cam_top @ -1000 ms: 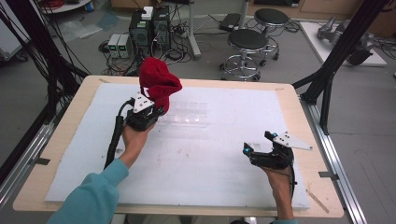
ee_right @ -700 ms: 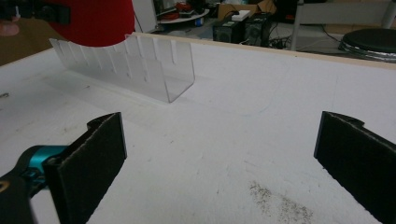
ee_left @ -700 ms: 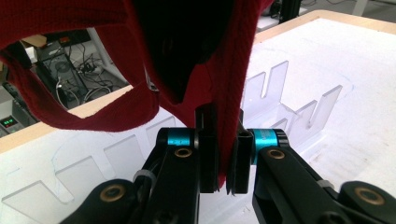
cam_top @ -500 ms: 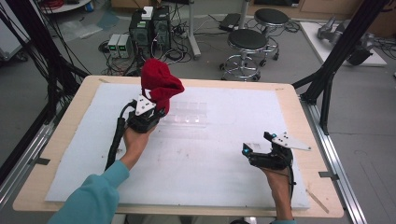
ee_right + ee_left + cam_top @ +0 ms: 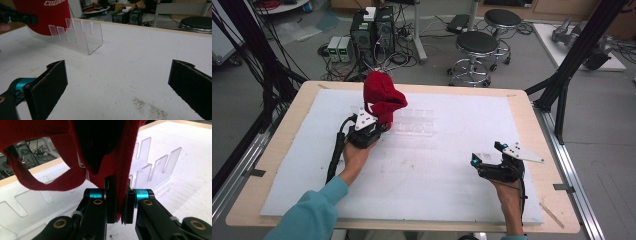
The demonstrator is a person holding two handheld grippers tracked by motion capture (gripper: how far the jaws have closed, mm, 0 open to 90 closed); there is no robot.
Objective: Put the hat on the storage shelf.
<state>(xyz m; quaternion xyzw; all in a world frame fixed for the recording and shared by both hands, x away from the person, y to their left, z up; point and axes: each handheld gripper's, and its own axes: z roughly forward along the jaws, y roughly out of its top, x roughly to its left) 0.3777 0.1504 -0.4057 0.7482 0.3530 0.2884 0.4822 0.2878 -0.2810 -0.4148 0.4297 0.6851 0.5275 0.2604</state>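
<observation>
On a white foam-topped wooden table (image 5: 452, 200), the left gripper (image 5: 119, 213) has its jaws clamped on a red fabric cap (image 5: 382, 97) held above a clear slotted acrylic rack (image 5: 82, 40), partly hiding it, while the right gripper (image 5: 117, 87) rests near right, jaws wide apart.

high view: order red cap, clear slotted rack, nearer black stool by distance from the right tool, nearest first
1. clear slotted rack, mid-table, ahead-left of the right tool.
2. red cap, gripped by the left tool, beyond the rack's left end.
3. nearer black stool, on the floor past the table's far edge.
</observation>
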